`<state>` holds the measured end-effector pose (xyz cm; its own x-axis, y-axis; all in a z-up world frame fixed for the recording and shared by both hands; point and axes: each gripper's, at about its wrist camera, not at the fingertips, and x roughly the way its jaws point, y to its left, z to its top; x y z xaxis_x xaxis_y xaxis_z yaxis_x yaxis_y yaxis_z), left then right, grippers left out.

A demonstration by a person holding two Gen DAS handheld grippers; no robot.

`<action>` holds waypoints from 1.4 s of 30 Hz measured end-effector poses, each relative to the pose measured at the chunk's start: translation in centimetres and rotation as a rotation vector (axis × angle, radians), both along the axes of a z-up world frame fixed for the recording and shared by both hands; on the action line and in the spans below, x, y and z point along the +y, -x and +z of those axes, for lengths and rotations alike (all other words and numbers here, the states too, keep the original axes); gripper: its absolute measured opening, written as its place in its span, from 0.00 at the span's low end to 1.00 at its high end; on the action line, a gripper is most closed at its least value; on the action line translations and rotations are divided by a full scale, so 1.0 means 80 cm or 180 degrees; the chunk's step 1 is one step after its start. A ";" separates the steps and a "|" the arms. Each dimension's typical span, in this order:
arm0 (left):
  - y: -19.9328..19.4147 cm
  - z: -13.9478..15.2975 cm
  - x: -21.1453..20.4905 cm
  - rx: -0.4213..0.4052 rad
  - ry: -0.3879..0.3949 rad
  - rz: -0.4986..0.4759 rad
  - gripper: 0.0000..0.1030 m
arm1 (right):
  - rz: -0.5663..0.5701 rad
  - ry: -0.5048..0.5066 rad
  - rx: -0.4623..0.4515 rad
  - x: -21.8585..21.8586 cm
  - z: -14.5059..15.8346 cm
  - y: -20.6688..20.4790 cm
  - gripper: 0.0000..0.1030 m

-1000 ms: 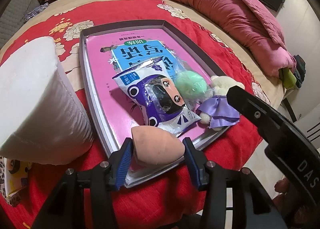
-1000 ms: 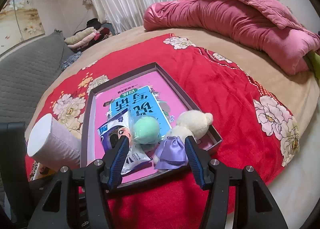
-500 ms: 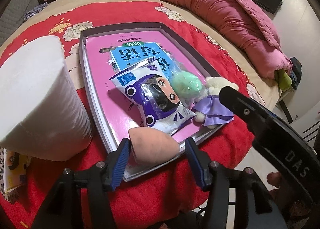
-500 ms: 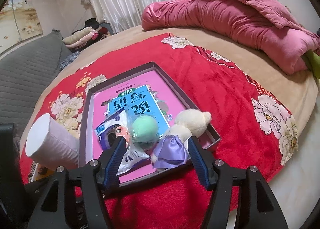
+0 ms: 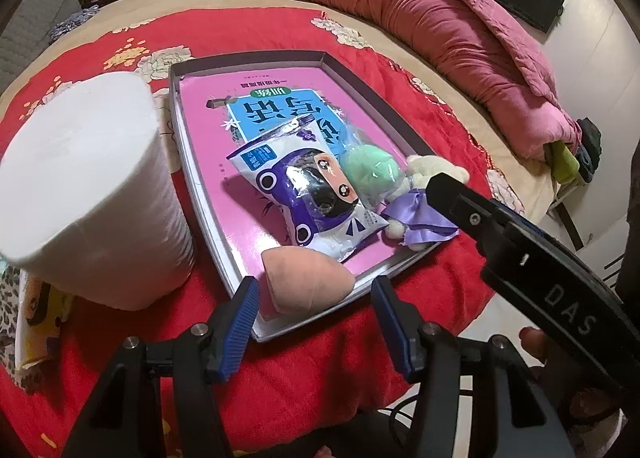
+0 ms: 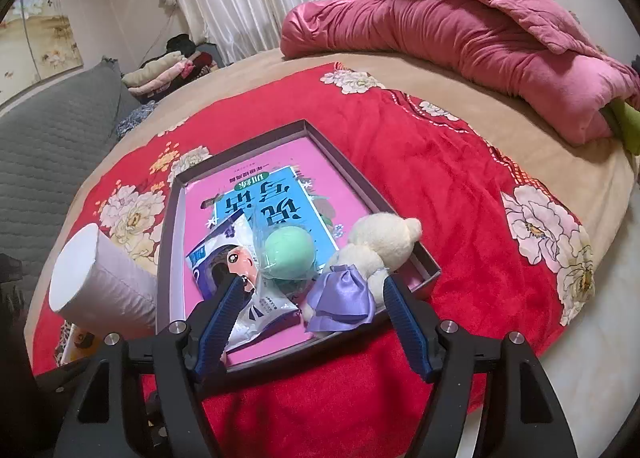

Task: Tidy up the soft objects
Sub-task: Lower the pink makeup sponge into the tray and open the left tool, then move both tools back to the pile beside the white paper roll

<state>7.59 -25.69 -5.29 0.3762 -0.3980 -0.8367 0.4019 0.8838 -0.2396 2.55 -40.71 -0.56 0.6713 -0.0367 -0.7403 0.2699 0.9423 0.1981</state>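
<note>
A shallow grey tray (image 5: 400,126) (image 6: 348,166) with a pink lining lies on the red bedspread. In it are a peach egg-shaped sponge (image 5: 306,278), a purple-and-white snack bag (image 5: 312,198) (image 6: 224,258), a green ball in clear wrap (image 5: 370,168) (image 6: 290,254) and a cream plush doll in a purple dress (image 5: 420,210) (image 6: 368,254). My left gripper (image 5: 314,316) is open, just in front of the sponge and apart from it. My right gripper (image 6: 312,306) is open and empty, above the tray's near edge by the doll; its body shows in the left wrist view (image 5: 540,278).
A white paper roll (image 5: 88,202) (image 6: 100,282) stands left of the tray, over a leopard-print packet (image 5: 28,318). A rolled pink quilt (image 5: 460,38) (image 6: 460,26) lies at the bed's far side. Folded clothes (image 6: 168,70) sit at the back. The bed edge is near on the right.
My left gripper has opened, let go of the peach sponge and drawn back; the sponge now lies in the tray's near corner. My right gripper has drifted slightly, still open.
</note>
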 end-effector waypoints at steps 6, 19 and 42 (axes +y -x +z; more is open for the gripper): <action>0.010 0.013 0.006 -0.0058 0.0045 -0.0001 0.58 | -0.0003 0.0009 -0.0016 0.003 0.004 0.002 0.72; 0.024 0.042 0.032 -0.0155 0.0175 0.0098 0.58 | -0.0065 0.0037 -0.0150 0.009 0.028 0.015 0.72; 0.054 0.112 0.186 -0.0478 0.0406 0.0688 0.58 | 0.0509 0.0211 -0.0502 0.128 0.107 0.033 0.75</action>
<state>3.28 -10.79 3.70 0.5795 -0.3935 -0.7137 0.2469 0.9193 -0.3064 -0.07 -30.48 8.01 0.7796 0.0344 -0.6254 0.0868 0.9829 0.1623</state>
